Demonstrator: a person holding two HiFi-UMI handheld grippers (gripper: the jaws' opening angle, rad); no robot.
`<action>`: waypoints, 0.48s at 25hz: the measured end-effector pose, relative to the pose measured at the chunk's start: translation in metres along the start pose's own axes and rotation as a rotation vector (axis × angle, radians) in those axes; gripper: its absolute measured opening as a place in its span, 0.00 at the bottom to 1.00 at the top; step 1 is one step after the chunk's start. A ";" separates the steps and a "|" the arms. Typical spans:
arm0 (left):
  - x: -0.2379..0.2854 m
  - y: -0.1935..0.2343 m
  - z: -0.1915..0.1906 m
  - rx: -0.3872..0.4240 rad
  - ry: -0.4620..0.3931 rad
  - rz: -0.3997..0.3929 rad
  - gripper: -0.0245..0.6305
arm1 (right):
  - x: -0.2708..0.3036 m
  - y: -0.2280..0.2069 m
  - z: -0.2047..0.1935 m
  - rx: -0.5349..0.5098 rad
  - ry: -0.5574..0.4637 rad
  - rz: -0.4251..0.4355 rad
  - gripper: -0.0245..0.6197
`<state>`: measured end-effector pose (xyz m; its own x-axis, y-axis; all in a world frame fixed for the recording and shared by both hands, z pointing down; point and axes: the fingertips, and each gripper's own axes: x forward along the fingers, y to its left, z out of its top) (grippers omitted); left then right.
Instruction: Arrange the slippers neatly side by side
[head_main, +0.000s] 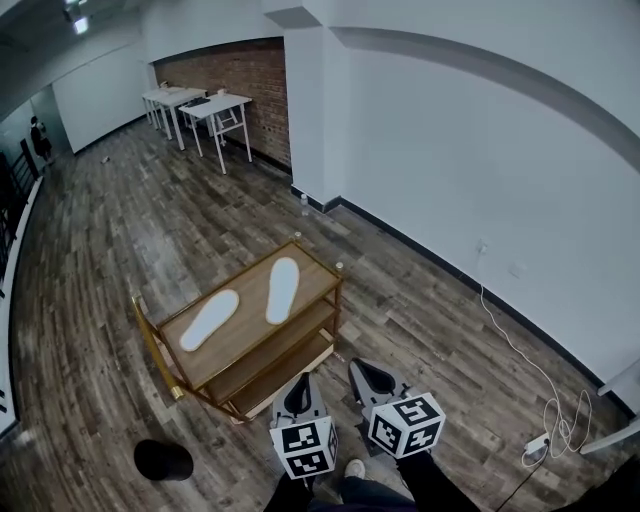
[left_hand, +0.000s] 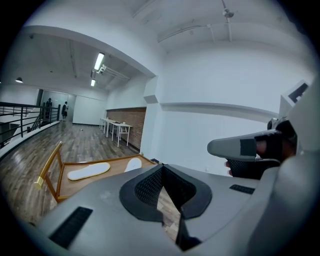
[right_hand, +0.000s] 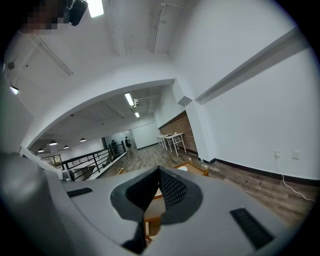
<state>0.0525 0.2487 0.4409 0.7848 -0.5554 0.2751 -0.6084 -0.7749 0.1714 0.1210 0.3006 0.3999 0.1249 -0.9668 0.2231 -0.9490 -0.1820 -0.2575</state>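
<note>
Nearest the person, the left gripper (head_main: 299, 385) and the right gripper (head_main: 365, 372) hung side by side above the wooden floor (head_main: 120, 230). Each had its jaws pressed together with nothing between them. Just beyond stood a gold-framed trolley (head_main: 150, 337). On its worktop (head_main: 246, 326) lay two white slippers, apart and at different angles: the left slipper (head_main: 209, 320) slanted, the right slipper (head_main: 283, 290) pointing nearly straight away. Farther off, white tables (head_main: 200, 105) stood beside a brick wall (head_main: 250, 80).
</note>
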 end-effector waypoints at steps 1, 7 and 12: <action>0.005 -0.002 0.002 -0.004 -0.002 0.013 0.04 | 0.003 -0.005 0.003 -0.004 0.003 0.012 0.03; 0.026 -0.003 0.009 -0.028 -0.028 0.090 0.04 | 0.018 -0.026 0.012 -0.017 0.013 0.074 0.03; 0.036 0.009 0.009 -0.044 -0.022 0.154 0.04 | 0.036 -0.031 0.013 -0.015 0.034 0.125 0.03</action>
<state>0.0766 0.2195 0.4441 0.6838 -0.6734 0.2811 -0.7261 -0.6661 0.1704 0.1589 0.2693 0.4039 -0.0047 -0.9752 0.2215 -0.9607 -0.0571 -0.2715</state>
